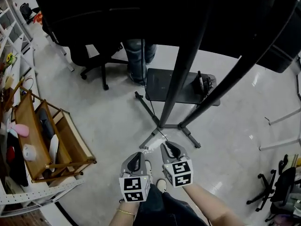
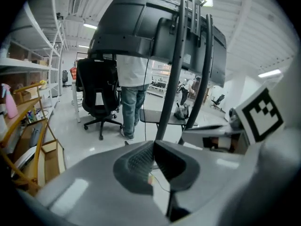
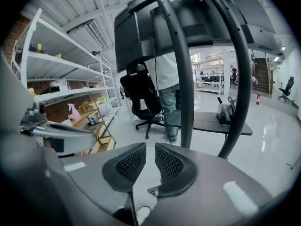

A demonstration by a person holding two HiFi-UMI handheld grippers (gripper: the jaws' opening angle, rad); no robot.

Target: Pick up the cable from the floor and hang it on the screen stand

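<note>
One screen: large and black, screen (image 1: 117, 13) fills the top of the head view, its back toward the camera.
Screen stand: two dark poles of the screen stand (image 1: 181, 69) run down from the screen to grey feet spread on the pale floor (image 1: 108, 121) at the middle of the frame.
Wooden rack: tilted shelf rack (image 1: 33, 126) at the left edge, holding small goods.
Office chair: black office chair (image 1: 94, 55) on castors, upper left, under the screen's edge.
Person: legs in jeans (image 1: 136, 60) stand just right of the chair.
Counter: low black counter (image 1: 162, 86) behind the stand poles, with a dark bag (image 1: 204, 83) on its right end.
Left claw: left claw (image 2: 153, 145) at lower centre, tips together, holding nothing.
Right claw: right claw (image 3: 150, 147) just beside it, a narrow gap between the pads, nothing in it.
Cable: thin dark cable (image 2: 160, 181) lies on the floor by the stand's feet, just ahead of both claws, touched by neither.
</note>
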